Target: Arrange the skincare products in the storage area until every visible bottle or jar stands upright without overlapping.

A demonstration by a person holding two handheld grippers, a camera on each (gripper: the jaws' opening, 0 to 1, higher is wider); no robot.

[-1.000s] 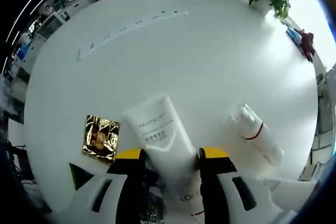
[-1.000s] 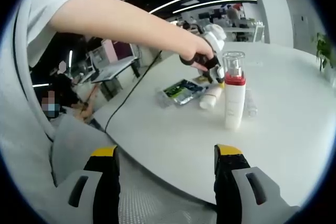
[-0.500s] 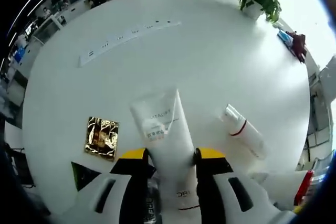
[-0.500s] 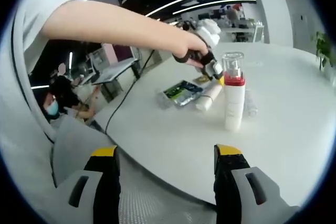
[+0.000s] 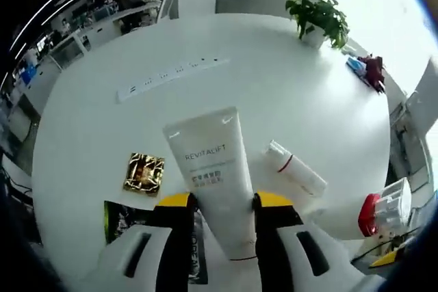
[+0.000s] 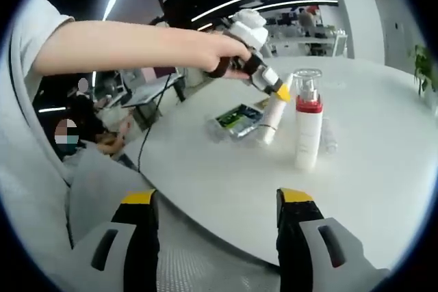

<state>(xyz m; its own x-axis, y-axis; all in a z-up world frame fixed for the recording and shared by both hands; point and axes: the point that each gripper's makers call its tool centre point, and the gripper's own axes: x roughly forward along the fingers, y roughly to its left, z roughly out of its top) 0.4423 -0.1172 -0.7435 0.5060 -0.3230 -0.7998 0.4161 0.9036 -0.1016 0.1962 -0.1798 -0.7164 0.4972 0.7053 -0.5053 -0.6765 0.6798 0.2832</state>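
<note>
Work looks partly done: beside the upright pump bottle [image 6: 307, 128], the left claw [image 5: 217, 200] pinches the white tube [image 5: 212, 169] tilted above the table [image 5: 274, 94], a small bottle [image 5: 295, 168] lies flat nearby, and the right claw [image 6: 217, 197] hangs spread.

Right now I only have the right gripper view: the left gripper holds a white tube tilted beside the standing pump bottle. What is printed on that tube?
Observer: The left gripper view reads REVITALIFT on the white tube, which is clamped between the jaws of the left gripper.
Operator: Is anything lying flat behind the pump bottle?
Observer: Yes, a small white bottle with a red band lies on its side on the white table, right of the tube in that view.
Operator: And on the tube's other side?
Observer: A gold foil sachet lies flat there, apart from the tube.
</note>
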